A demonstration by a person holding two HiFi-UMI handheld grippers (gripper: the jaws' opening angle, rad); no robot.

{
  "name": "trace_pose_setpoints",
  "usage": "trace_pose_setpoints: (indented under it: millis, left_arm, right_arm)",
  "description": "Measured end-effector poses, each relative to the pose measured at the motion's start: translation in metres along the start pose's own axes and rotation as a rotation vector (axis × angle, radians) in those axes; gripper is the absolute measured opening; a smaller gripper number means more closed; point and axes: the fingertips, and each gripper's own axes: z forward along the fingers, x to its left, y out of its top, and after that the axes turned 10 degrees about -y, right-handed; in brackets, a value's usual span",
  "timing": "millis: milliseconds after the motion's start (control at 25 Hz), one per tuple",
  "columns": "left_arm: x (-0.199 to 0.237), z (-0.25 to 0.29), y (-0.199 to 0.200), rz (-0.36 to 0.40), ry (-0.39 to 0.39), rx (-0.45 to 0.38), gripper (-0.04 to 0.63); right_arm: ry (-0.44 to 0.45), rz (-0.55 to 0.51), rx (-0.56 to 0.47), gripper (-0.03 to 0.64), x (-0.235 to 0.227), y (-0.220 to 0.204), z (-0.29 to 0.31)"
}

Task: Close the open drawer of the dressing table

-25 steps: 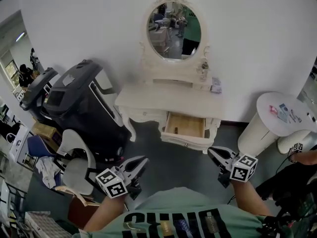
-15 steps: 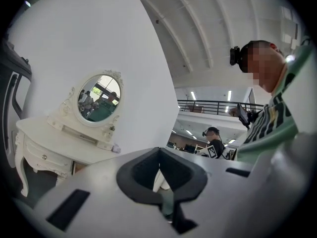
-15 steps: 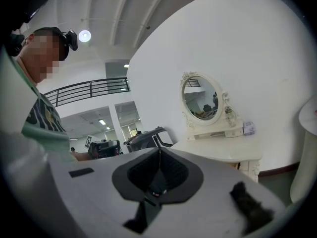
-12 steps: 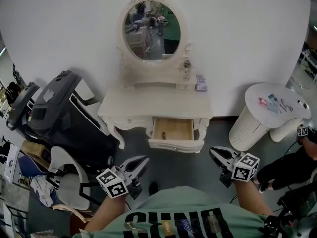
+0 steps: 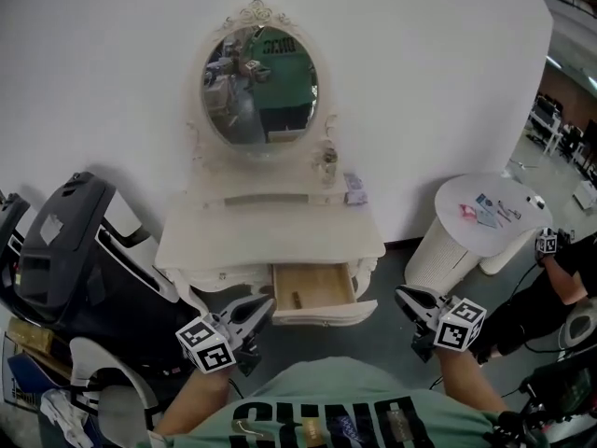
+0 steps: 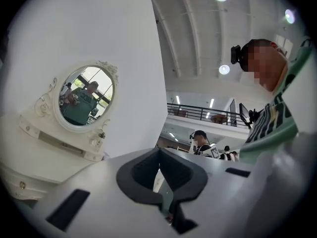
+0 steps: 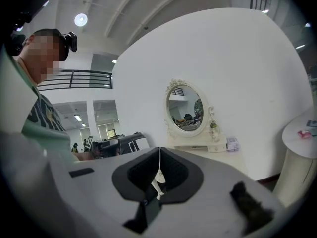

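Note:
The white dressing table [image 5: 270,233] with its oval mirror [image 5: 261,87] stands against the wall in the middle of the head view. Its drawer [image 5: 312,290] is pulled out, and the wooden inside shows. My left gripper [image 5: 265,305] hangs shut and empty just short of the drawer's front left corner. My right gripper [image 5: 402,295] is shut and empty too, to the right of the drawer and apart from it. In the left gripper view the shut left gripper [image 6: 159,150] points past the mirror [image 6: 85,97]. In the right gripper view the right gripper [image 7: 159,149] points toward the mirror [image 7: 184,108].
A large black machine [image 5: 65,250] stands left of the dressing table, with a white chair [image 5: 103,381] below it. On the right are a round white pedestal table [image 5: 485,213] and a person's arm [image 5: 560,278]. A small bottle [image 5: 328,164] and a box [image 5: 354,189] rest on the tabletop.
The dressing table has slid left and come nearer in the head view. Both grippers kept their places in the picture and stayed shut. The drawer stays open.

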Motion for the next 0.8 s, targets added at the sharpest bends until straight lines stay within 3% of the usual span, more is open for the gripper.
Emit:
trace_pose_setpoints:
  millis: [400,800]
  left_arm:
    - [0.089,-0.046,0.040,-0.021,-0.006,-0.014,0.009]
    - [0.129,-0.108,0.049,-0.038,0.205,-0.091,0.009]
  right_arm:
    - [0.031,-0.037,0.057,0.012,0.037,0.012,0.118]
    - [0.226,-0.070,0.137,0.012,0.058,0.017,0.213]
